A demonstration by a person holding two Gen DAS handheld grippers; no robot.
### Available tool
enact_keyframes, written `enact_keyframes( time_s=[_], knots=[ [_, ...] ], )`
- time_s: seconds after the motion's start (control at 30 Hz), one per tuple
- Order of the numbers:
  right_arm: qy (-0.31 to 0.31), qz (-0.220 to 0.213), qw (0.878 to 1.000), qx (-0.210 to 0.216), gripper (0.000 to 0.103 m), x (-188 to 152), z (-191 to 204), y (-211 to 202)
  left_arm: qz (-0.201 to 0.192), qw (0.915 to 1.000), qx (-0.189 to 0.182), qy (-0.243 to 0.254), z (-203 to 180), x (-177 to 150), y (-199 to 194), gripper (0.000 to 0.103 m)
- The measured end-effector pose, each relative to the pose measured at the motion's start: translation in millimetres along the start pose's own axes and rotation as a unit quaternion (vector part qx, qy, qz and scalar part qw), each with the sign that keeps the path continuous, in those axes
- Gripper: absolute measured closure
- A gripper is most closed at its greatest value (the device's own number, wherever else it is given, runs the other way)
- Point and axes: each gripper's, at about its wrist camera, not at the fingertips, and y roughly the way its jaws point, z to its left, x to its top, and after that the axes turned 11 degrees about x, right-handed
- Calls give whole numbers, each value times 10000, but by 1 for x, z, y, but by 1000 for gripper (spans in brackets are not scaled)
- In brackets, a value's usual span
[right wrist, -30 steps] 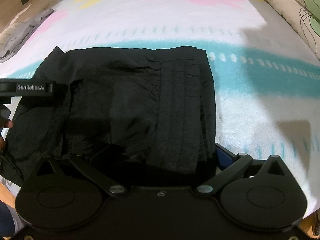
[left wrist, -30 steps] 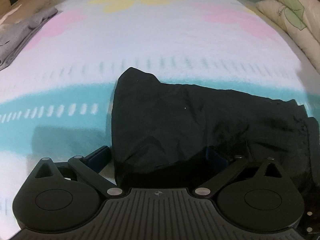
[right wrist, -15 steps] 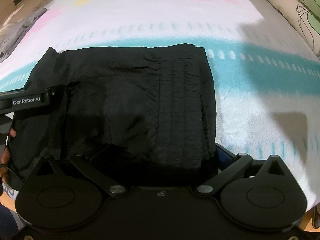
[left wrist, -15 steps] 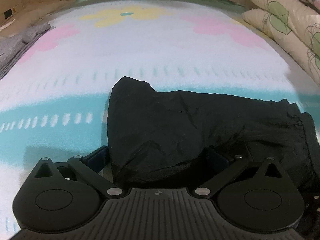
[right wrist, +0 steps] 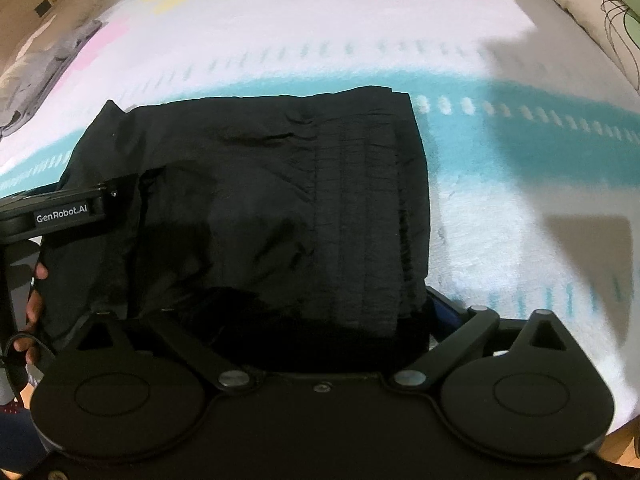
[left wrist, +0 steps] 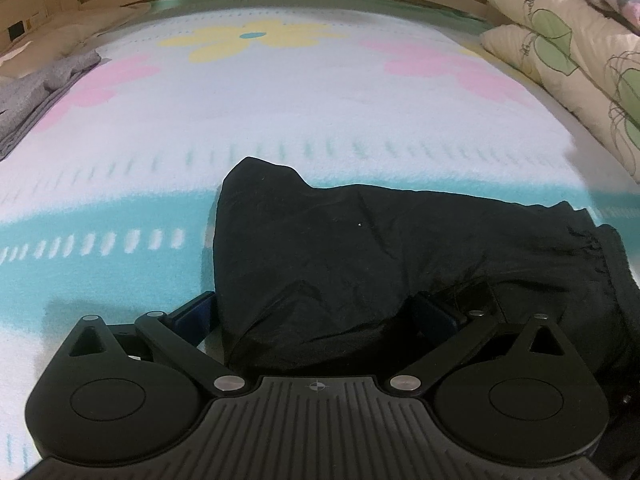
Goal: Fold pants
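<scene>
Black thin-fabric pants (right wrist: 256, 216) lie as a compact folded bundle on the fleece blanket w/ teal band + pastel flowers (left wrist: 320, 112), near the blanket's front edge, on the teal band; gathered elastic waistband (right wrist: 368, 208) is on the bundle's right side, one loose corner sticks up at far left. Left gripper (left wrist: 316, 312): jaws spread wide, blue finger (left wrist: 192, 312) on bare blanket just left of the cloth, the other finger's pad partly under the draped fabric; cloth sits between them but nothing pinched, so not gripping. Right gripper (right wrist: 288, 320): front edge of the bundle covers the jaw gap, only a bit of the right finger shows beside the waistband; linkage looks spread but can't tell if it has hold of any layer. Both tools come in low from the front edge, one per end. My read: that's to lift or slide the near edge evenly w/o skewing the stack. Looks late in the task, maybe one fold or a tidy-up left. Risk: slick fabric, layers could slip if only the top one gets caught. Grey folded garment (left wrist: 36, 92) at far left edge, floral pillows (left wrist: 568, 64) at right edge, both well apart from the pants.
</scene>
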Motion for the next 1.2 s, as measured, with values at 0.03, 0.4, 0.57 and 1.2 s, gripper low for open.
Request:
enact_keyframes(
  time_s=[0.03,0.4,0.57,1.2],
  knots=[
    [-9,-5,10000,25,2,0,-2,0,19,10000,-17,2,0,1,-1,1],
    [-31,-104,9989,448,0,-8,-21,-7,6,9993,-381,-12,13,3,-27,8],
    [243,-150,9968,746,0,-6,-37,-13,-55,9967,-757,-288,33,-1,-39,8],
    [1402,-482,9670,2074,0,-3,-94,-26,499,9860,-1540,-399,48,-19,-21,8]
  ],
)
